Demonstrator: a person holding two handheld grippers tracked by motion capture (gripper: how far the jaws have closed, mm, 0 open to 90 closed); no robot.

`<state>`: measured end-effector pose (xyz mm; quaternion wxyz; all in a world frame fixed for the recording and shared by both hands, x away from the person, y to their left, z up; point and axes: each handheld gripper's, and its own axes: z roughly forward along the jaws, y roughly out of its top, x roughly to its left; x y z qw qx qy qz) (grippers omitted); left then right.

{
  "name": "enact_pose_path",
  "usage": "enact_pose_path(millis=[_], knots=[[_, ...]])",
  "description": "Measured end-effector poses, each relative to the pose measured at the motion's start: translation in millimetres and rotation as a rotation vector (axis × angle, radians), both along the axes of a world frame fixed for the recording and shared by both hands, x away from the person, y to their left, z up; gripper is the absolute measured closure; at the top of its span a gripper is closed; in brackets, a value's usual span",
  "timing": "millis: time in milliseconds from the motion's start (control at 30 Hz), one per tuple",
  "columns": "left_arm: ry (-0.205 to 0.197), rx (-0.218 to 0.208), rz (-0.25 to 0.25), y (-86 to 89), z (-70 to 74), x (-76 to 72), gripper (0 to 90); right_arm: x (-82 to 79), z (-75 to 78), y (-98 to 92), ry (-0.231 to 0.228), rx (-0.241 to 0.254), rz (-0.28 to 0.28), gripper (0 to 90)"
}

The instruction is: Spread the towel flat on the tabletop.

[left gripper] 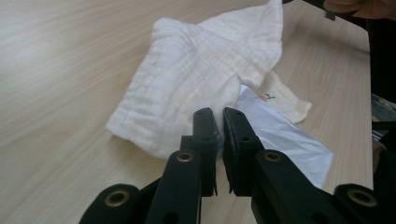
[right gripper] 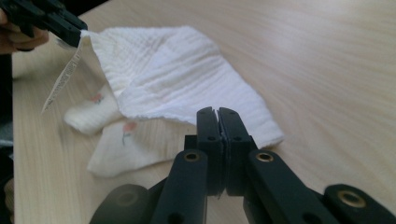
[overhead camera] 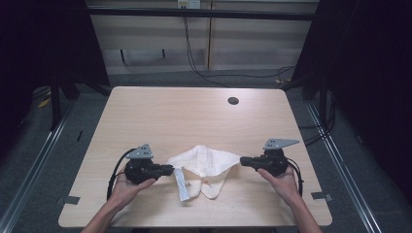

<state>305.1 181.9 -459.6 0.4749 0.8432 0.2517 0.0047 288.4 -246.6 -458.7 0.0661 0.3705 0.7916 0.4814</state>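
Note:
A white muslin cloth (overhead camera: 206, 162) is stretched between my two grippers near the table's front edge, its lower flaps resting on the wood. My left gripper (overhead camera: 171, 169) is shut on the cloth's left corner; in the left gripper view the fabric (left gripper: 187, 70) is pinched between the jaws of that gripper (left gripper: 218, 114). A long white label (overhead camera: 181, 185) hangs from that corner (left gripper: 280, 135). My right gripper (overhead camera: 242, 161) is shut on the right corner, with a thin edge of cloth (right gripper: 173, 70) caught in its closed jaws (right gripper: 217, 112). Across the cloth, the left gripper (right gripper: 70, 30) holds the far corner up.
The light wooden table (overhead camera: 194, 116) has a round cable hole (overhead camera: 233, 101) at the back right. Bare wood stretches behind the cloth. Dark frame posts stand at both sides, and cables (overhead camera: 194, 63) run along the floor behind.

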Motion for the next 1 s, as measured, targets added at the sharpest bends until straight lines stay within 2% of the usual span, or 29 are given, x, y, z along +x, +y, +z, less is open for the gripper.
enact_pose_path(millis=[67,100,133,233,300,367,500,600,667,733,767,833,867,933,1000], knots=[[-0.013,-0.023,0.012,3.6,8.6,1.4,84.0,0.2,3.8,-1.1,-0.006,0.008,-0.01,89.2],[-0.016,-0.061,0.022,5.2,18.5,1.9,84.0,0.8,11.1,-3.0,-0.024,0.041,-0.021,89.2],[-0.018,-0.093,0.017,4.5,24.1,1.9,84.0,1.0,13.8,-3.3,-0.032,0.046,-0.022,89.2],[-0.024,-0.101,0.019,1.9,30.4,3.1,84.0,1.7,25.7,-1.4,-0.06,0.064,-0.023,89.2],[-0.019,-0.112,0.026,4.1,32.8,4.9,84.0,1.1,32.3,0.4,-0.071,0.061,-0.018,89.2],[-0.03,-0.115,0.036,7.9,36.7,6.5,84.0,2.2,39.5,1.8,-0.082,0.065,-0.018,89.2],[-0.045,-0.119,0.055,13.3,42.6,9.8,83.9,8.8,47.1,3.1,-0.093,0.072,-0.016,89.2],[-0.055,-0.128,0.072,18.3,51.5,14.4,83.9,18.1,59.3,7.6,-0.113,0.064,-0.01,89.2],[-0.052,-0.145,0.075,19.8,54.2,15.2,83.9,20.2,64.8,9.1,-0.122,0.061,-0.008,89.2],[-0.028,-0.216,0.071,25.7,61.7,15.7,83.8,22.0,74.0,10.9,-0.138,0.054,-0.007,89.2],[-0.043,-0.214,0.076,27.0,65.9,14.4,83.9,22.6,78.0,11.5,-0.144,0.061,-0.003,89.2],[-0.058,-0.169,0.072,24.7,70.8,11.4,83.9,24.7,84.2,13.6,-0.142,0.067,0.011,89.2],[-0.092,-0.137,0.077,22.7,72.7,9.2,83.9,25.7,84.7,13.9,-0.136,0.069,0.012,89.2],[-0.081,-0.146,0.075,22.9,74.2,10.5,83.9,26.5,86.5,13.4,-0.131,0.08,0.017,89.3],[-0.087,-0.14,0.08,24.0,78.4,12.4,83.9,26.0,89.5,12.6,-0.132,0.088,0.018,89.3]])
